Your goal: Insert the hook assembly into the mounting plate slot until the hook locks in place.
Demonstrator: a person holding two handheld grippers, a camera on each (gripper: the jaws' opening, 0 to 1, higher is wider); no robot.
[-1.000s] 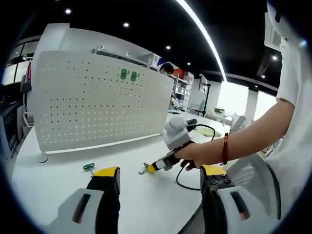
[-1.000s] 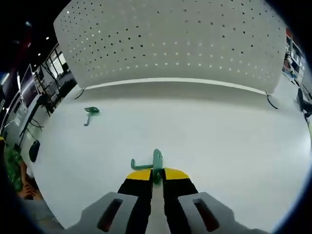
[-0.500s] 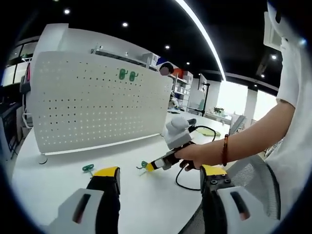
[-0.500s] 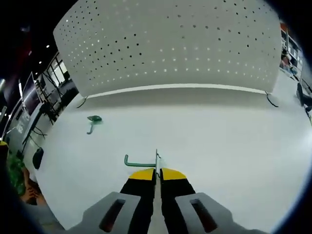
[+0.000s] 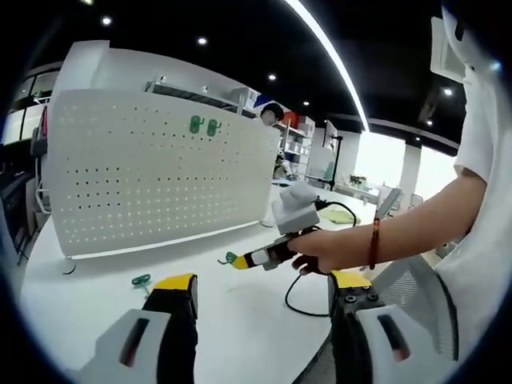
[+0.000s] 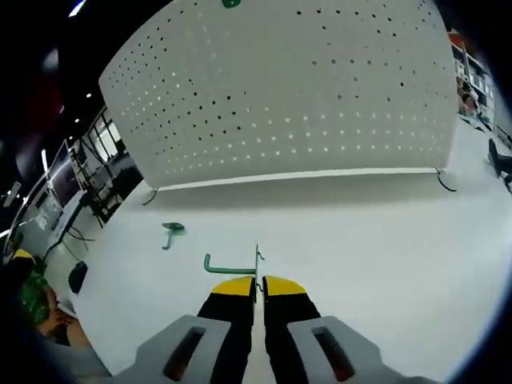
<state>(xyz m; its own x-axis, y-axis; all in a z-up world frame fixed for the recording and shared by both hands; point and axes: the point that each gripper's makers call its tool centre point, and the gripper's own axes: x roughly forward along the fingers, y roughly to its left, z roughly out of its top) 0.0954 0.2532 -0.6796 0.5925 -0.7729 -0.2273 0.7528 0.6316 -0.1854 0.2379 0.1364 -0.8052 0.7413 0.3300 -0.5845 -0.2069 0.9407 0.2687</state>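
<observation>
Right hand-held gripper (image 6: 258,290): jaws closed on a green hook (image 6: 230,267), which is pinched at its plate end right at the yellow jaw tips. The hook's arm sticks out sideways to the left in the right gripper view, with its upturned tip at the far end. It is held above the white worktop (image 6: 384,240), clear of the surface. Ahead of the jaws stands the white perforated mounting plate (image 6: 304,88), upright on the worktop, well apart from the held hook. In the left gripper view the same right hand-held gripper (image 5: 240,262) appears from the right, held in a person's hand (image 5: 320,250), with the green hook (image 5: 229,258) at its tip, between the camera and the mounting plate (image 5: 152,176). Two green hooks (image 5: 203,125) are already seated near the plate's upper edge. A second loose green hook (image 6: 171,230) lies flat on the worktop to the left, near the foot of the plate; it is also visible in the left gripper view (image 5: 142,281), just beyond the left jaw. Left hand-held gripper (image 5: 260,290): jaws wide apart, holding nothing, low over the worktop (image 5: 240,320). A black cable (image 5: 298,294) trails across the worktop under the person's hand.
</observation>
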